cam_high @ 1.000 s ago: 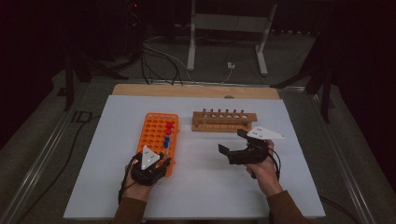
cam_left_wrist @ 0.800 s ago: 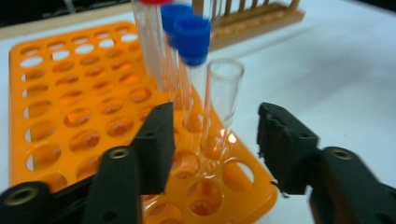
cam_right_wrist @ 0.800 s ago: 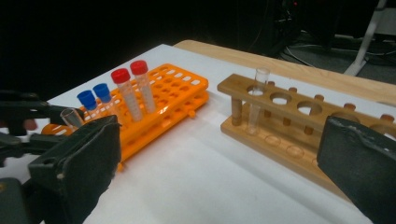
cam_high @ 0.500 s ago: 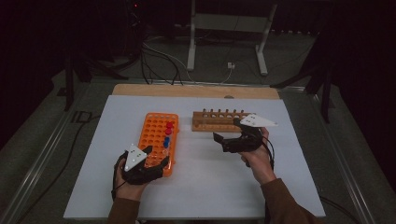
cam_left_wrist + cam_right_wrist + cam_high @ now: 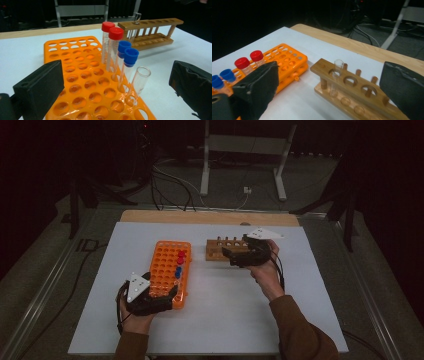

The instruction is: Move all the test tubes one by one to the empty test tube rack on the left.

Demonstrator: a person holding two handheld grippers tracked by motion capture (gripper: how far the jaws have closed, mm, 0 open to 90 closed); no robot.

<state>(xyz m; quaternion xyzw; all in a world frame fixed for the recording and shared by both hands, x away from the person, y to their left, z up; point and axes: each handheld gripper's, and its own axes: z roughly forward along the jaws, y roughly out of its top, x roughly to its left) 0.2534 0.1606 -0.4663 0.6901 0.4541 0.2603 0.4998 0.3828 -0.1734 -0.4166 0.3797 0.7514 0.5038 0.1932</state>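
High view: left gripper (image 5: 167, 295) sits at the near end of the orange tube rack (image 5: 169, 265), jaws spread wide, nothing pinched; they have just been opening. Person's left hand (image 5: 134, 317) wraps the gripper body from below. Right gripper (image 5: 227, 255) hovers at the left end of the wooden tube rack (image 5: 220, 251), jaws apart, empty; right hand (image 5: 265, 270) behind it. Both racks rest on the white table mat (image 5: 225, 310), well apart from each other.

Left gripper view: orange rack lies right between and just ahead of the jaws. An uncapped clear glass tube (image 5: 138, 83) stands in a hole nearest the jaws, tilted a bit, slightly toward the right jaw, not touched by either pad. Just beyond it two blue-capped tubes (image 5: 130, 60), then two red-capped tubes (image 5: 113, 42) farther out, all in one row. Wooden rack (image 5: 152, 31) far ahead, to the right, with one clear tube in its left end.

Right gripper view: wooden rack (image 5: 352, 90) sits between the spread jaws, close ahead. One open clear tube (image 5: 336, 76) stands upright in its end hole, left of centre between the jaws, free of both pads. Orange rack (image 5: 287, 62) behind the left jaw, red caps (image 5: 249, 60) and blue caps (image 5: 222, 76) partly hidden by that jaw.
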